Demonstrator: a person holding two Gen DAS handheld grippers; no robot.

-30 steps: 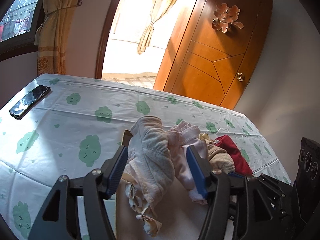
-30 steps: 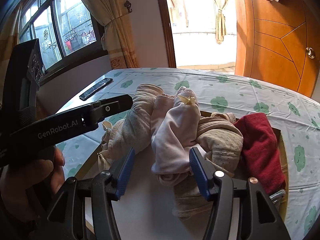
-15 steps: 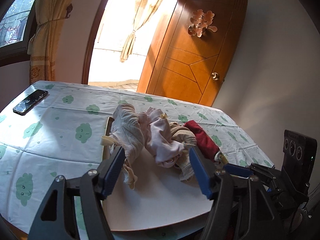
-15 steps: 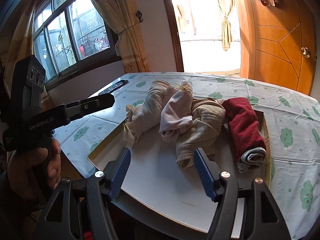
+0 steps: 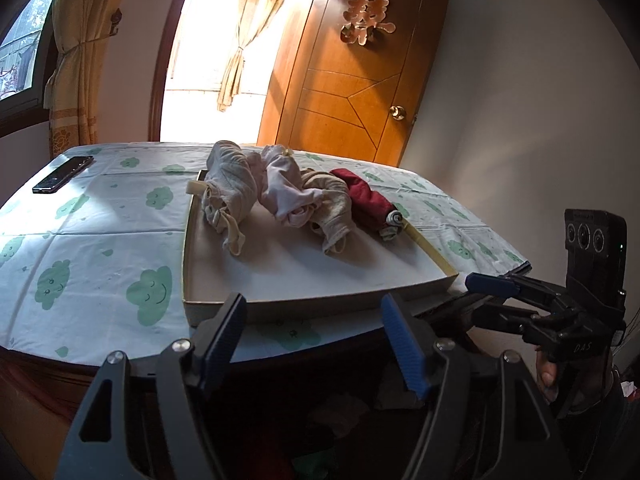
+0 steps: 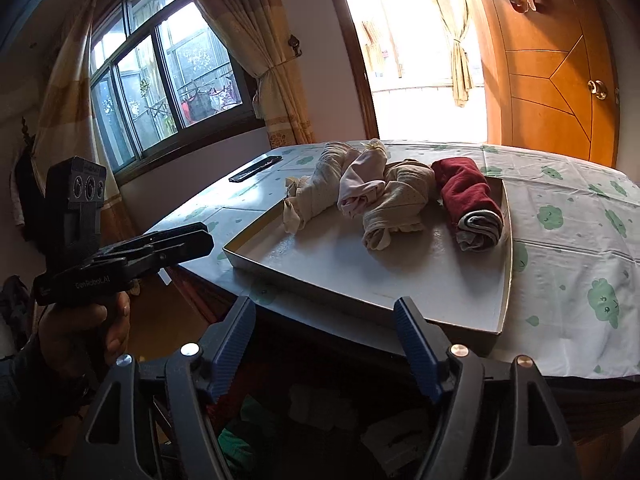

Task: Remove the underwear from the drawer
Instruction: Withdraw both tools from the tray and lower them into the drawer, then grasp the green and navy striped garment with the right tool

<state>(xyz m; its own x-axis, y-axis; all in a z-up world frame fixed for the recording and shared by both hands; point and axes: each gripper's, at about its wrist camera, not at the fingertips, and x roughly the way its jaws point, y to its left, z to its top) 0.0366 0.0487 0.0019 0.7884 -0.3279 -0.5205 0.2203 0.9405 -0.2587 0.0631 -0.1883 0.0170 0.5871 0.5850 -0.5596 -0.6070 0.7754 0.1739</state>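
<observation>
Both hand-held tools hang off the near edge of the table, empty. The left gripper (image 5: 312, 344) stands with its blue pads apart, having just been opening, nothing between them; the right gripper (image 6: 326, 346) matches it, jaws likewise spreading and bare. Beyond and above their tips lies the shallow tray (image 5: 320, 304) on a cloud-print tablecloth (image 5: 100, 248), and farther ahead, at the tray's far end, four rolled pieces of underwear sit side by side: a cream roll (image 5: 232, 192), a pale pink one (image 5: 286, 192), a beige one (image 5: 332, 208) and a dark red one (image 5: 366, 200). A phone (image 5: 62, 174) rests well off to the left of the left tool.

Below the tips, a dark space under the table edge shows dim cloth, perhaps the drawer; too dark to tell. The risk, as judged here: reaching blind into that gloom, the pads could close on several garments or on nothing, or a rising gripper could knock the overhanging tray.
</observation>
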